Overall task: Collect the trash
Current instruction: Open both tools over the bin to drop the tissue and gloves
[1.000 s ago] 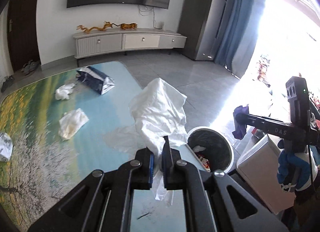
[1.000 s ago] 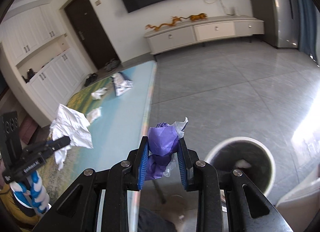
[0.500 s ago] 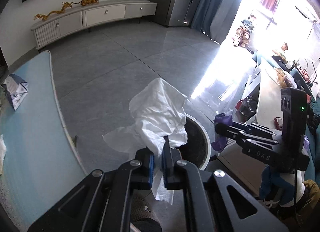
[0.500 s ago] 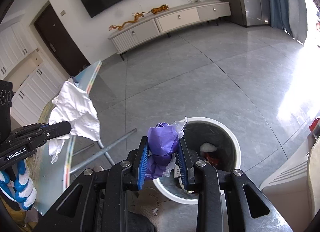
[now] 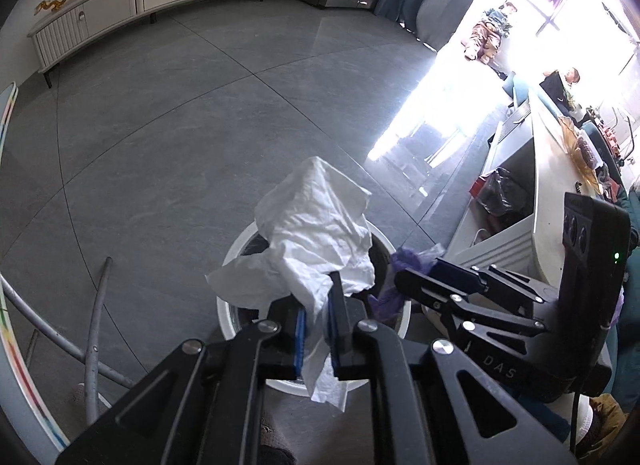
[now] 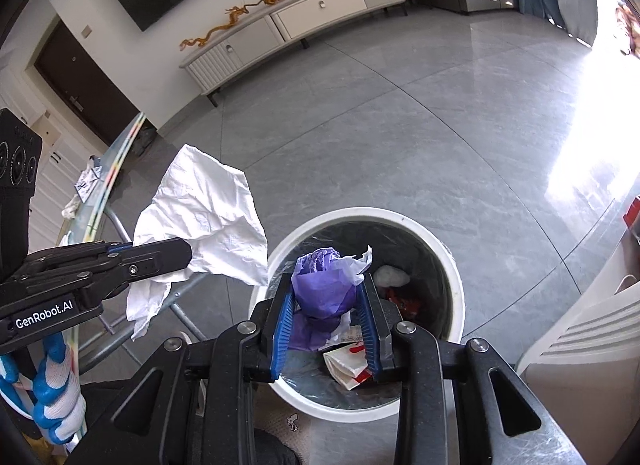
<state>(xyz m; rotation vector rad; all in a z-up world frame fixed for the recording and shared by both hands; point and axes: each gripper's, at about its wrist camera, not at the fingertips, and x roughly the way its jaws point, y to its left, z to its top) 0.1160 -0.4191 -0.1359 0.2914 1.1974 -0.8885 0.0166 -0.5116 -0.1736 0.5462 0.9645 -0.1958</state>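
- The relation that matters for us: our right gripper [image 6: 326, 301] hangs directly above the mouth of the round white waste bin with the dark liner [image 6: 448, 261], so the crumpled purple plastic wad with a scrap of white paper [image 6: 324, 289] between its blue pads has only to fall straight down.
- Its jaws are opening; the purple wad sits between them and the pads look to be touching its sides, so we judge it not yet free.
- Our left gripper [image 5: 318, 319] is to the left of the right one, at the near-left rim of the bin; in the right wrist view it sits more over the floor than over the opening.
- It pinches the large crumpled white tissue sheet [image 5: 316, 233] by a lower fold. Its jaws are opening too, though the tissue is between the pads and looks held.
- The tissue's long axis runs upward and away from the fingers, with a loose tail hanging below them; most of its bulk overlaps the bin's far-left rim, so we think it could drape over the edge if dropped from here.
- We judge the right hand nearer to a clean drop; the left wants a small shift rightward.
- In the bin: a white crumpled lump [image 6: 394, 276], something red [image 6: 406, 301] and a red-and-white folded carton [image 6: 348, 361].
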